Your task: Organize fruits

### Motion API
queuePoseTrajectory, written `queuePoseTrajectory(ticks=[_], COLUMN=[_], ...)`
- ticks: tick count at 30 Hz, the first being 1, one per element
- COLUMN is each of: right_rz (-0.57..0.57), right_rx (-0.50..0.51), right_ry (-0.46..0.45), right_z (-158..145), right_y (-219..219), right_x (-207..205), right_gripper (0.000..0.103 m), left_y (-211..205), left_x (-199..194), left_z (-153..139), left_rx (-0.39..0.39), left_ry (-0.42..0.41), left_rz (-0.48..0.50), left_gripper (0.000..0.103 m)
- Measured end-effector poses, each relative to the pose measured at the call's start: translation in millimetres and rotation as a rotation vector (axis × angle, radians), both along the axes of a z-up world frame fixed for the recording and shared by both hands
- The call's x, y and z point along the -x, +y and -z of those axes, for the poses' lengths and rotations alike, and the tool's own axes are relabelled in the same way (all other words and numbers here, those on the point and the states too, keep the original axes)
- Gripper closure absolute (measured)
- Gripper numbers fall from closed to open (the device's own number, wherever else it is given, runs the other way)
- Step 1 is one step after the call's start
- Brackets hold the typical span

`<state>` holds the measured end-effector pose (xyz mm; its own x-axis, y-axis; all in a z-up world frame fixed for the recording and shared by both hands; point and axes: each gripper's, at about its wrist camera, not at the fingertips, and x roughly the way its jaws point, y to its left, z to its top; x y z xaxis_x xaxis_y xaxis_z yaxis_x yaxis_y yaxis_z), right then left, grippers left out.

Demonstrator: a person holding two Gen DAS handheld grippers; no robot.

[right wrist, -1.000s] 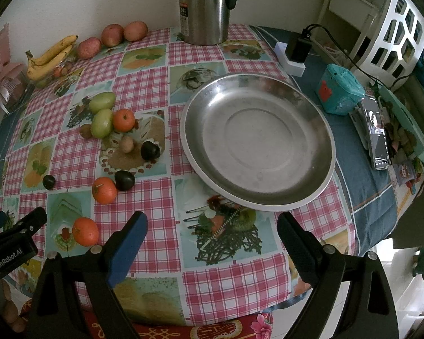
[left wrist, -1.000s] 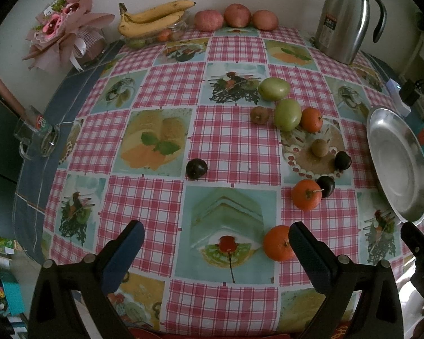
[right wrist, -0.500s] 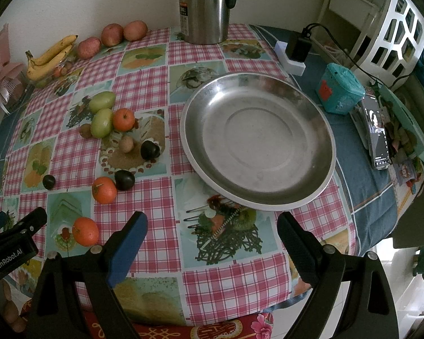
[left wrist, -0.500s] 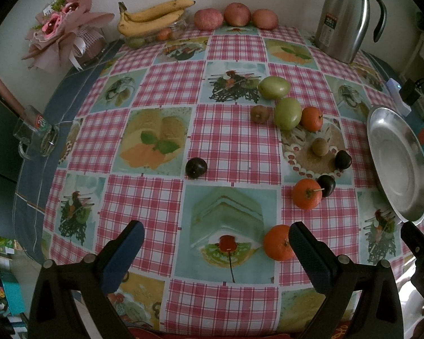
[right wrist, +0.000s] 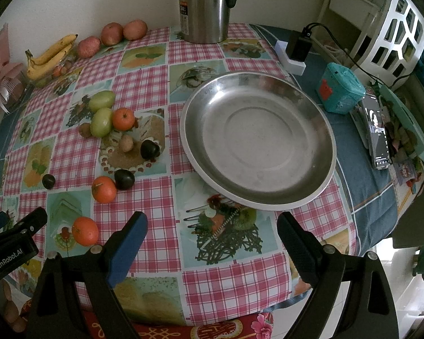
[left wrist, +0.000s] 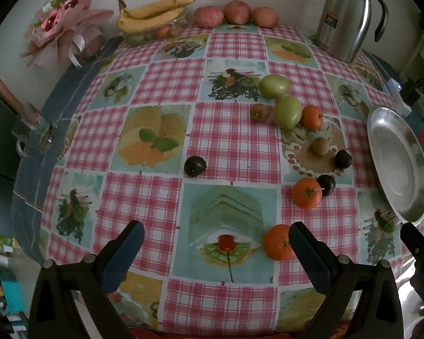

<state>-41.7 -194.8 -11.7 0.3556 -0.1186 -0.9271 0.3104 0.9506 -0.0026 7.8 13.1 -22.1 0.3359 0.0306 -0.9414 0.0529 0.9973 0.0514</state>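
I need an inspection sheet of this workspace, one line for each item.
Surface: table with red-checked picture tablecloth.
Job's things: empty round steel plate; loose on the cloth three orange tangerines, two green oval fruits, three dark plums, two brown kiwis.
Clutter: steel thermos jug, yellow bananas, three red apples, pink bouquet, teal box, black phone.
Grippers: left gripper and right gripper open, holding nothing.
Cables: black charger cable.
Surroundings: white wall, white lattice basket.
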Motion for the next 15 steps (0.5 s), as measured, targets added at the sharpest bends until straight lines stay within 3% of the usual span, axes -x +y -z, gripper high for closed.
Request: queuePoseTrajectory(ticks=[6,15], right_rz=[0.018,0.014], right_rx=[0.015,-0.082], right_ry=[-0.048,-0.034], right_z=[-6,-6], right_y=[2,13], right_x=[0,-23], right_gripper=[0.01,0.01], left_y=[7,15], left_x=[-4,-25], left_z=[-4,-4], left_rx=[0.039,0.116], left_ry=[-0.005,0.024], left_rz=[-0.042,-0.135], left_gripper=[0.0,0.0])
